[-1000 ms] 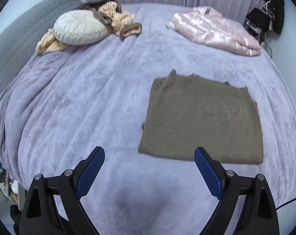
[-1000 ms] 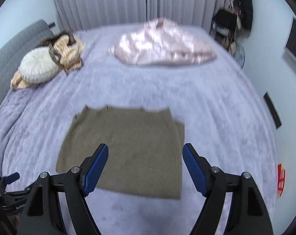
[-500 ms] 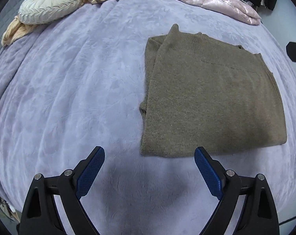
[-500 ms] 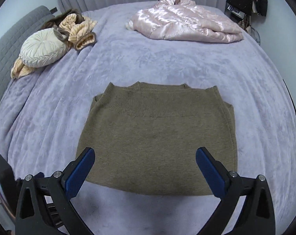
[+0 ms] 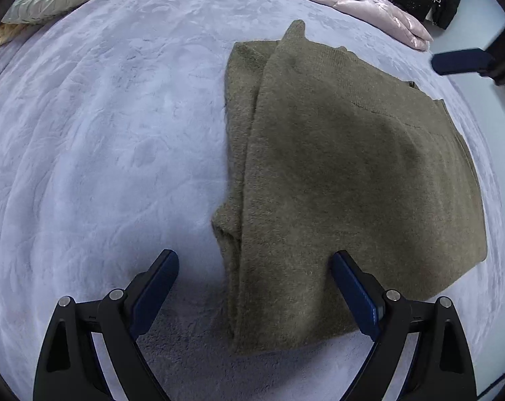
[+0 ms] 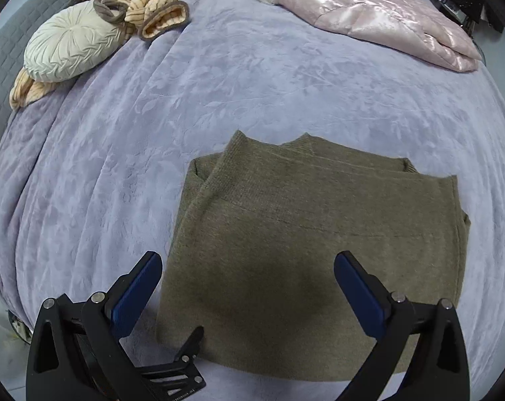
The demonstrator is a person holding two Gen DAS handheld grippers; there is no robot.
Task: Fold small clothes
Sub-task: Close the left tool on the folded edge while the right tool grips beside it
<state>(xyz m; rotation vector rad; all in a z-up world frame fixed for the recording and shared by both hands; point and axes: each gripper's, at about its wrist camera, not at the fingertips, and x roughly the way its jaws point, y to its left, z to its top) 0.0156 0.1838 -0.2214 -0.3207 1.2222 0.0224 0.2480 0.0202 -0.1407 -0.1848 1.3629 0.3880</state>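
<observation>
Hovering both grippers—left gripper (image 5: pixel 254 292), right gripper (image 6: pixel 247 294), jaws spread, empty—over the soft, floppy olive knit sweater (image 6: pixel 312 250); I'd pinch its near hem corners.

Lavender bed (image 6: pixel 252 77) under sweater (image 6: pixel 312 250), jacket (image 6: pixel 379 13), cushion (image 6: pixel 68 43).

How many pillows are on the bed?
1. The round cream pillow lies at the bed's far left, beside the striped clothes. More could be hidden out of view.
</observation>
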